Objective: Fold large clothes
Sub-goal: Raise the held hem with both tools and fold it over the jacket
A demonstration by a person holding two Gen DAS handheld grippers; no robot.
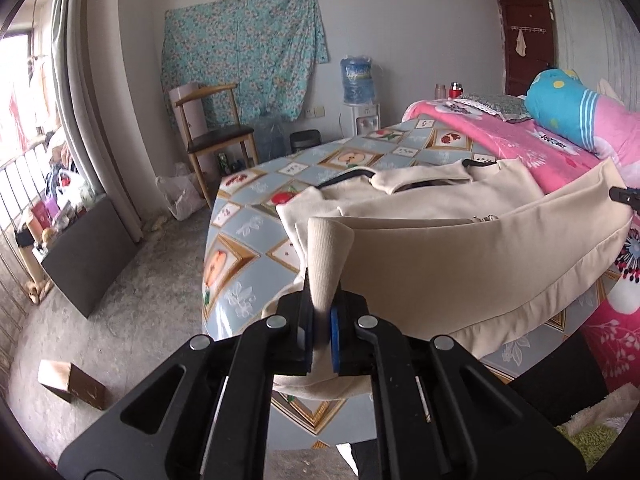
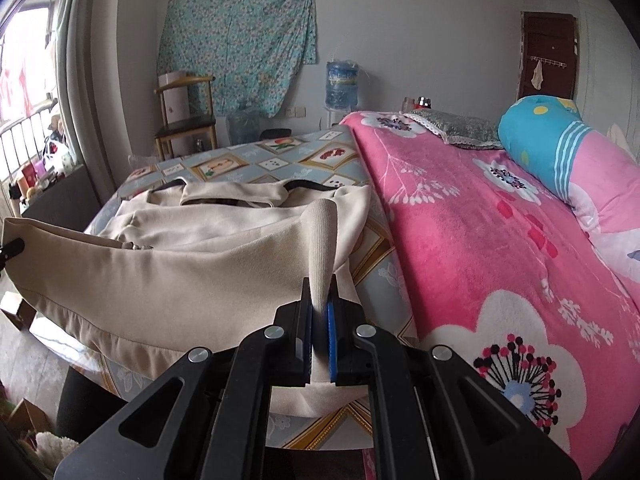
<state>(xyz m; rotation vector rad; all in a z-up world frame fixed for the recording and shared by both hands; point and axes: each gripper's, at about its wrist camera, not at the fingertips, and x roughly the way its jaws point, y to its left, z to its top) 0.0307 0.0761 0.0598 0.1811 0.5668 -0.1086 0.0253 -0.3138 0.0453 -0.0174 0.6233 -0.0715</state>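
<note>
A large cream garment (image 1: 460, 256) (image 2: 168, 276) lies on the blue patterned cloth over the bed, its collar and dark trim at the far end. Its near hem is lifted off the bed and stretched between both grippers. My left gripper (image 1: 322, 312) is shut on the left corner, where a ribbed cuff (image 1: 330, 256) sticks up between the blue pads. My right gripper (image 2: 320, 316) is shut on the right corner, with a ribbed cuff (image 2: 322, 248) standing up from its jaws. The right gripper's tip (image 1: 624, 194) shows at the far right of the left wrist view.
A pink flowered blanket (image 2: 480, 240) covers the right of the bed, with a blue and pink bolster (image 2: 560, 148) at the head. A wooden chair (image 1: 216, 136), a water dispenser (image 1: 360, 88) and a dark board (image 1: 88, 256) stand on the floor to the left.
</note>
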